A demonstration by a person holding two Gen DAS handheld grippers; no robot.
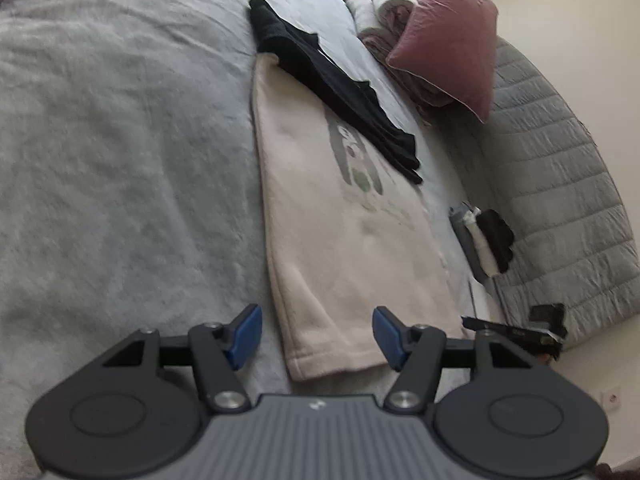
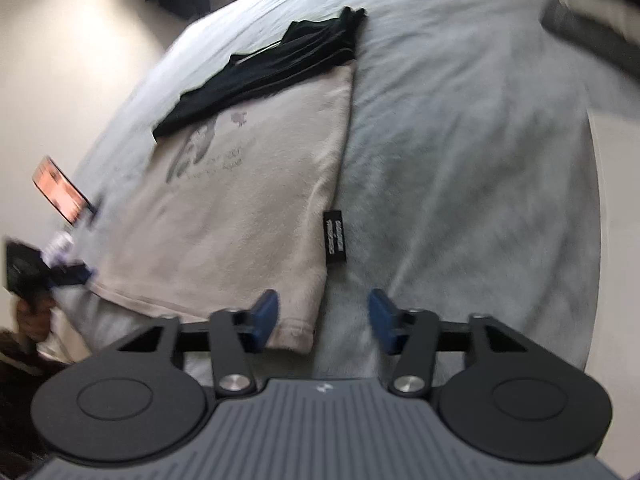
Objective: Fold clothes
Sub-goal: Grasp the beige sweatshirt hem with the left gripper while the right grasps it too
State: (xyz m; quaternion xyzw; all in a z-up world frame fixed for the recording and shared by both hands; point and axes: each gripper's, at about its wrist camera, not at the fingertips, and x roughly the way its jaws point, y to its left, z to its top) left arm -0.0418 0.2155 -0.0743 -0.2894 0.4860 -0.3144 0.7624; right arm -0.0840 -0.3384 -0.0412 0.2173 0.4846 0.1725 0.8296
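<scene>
A cream printed garment (image 1: 344, 232) lies folded lengthwise into a long strip on the grey bed cover (image 1: 120, 160). A black garment (image 1: 340, 92) lies across its far end. My left gripper (image 1: 317, 334) is open, its jaws straddling the strip's near hem just above it. In the right wrist view the cream garment (image 2: 240, 208) shows a black side label (image 2: 334, 238), with the black garment (image 2: 272, 68) at its far end. My right gripper (image 2: 323, 320) is open over the hem's right corner, empty.
A pink pillow (image 1: 448, 36) and bundled linens (image 1: 380, 12) sit at the bed's far side beside a quilted grey headboard (image 1: 560, 184). The other gripper (image 1: 520, 330) shows at the bed's right edge. A phone (image 2: 60, 190) lies at the bed's left edge.
</scene>
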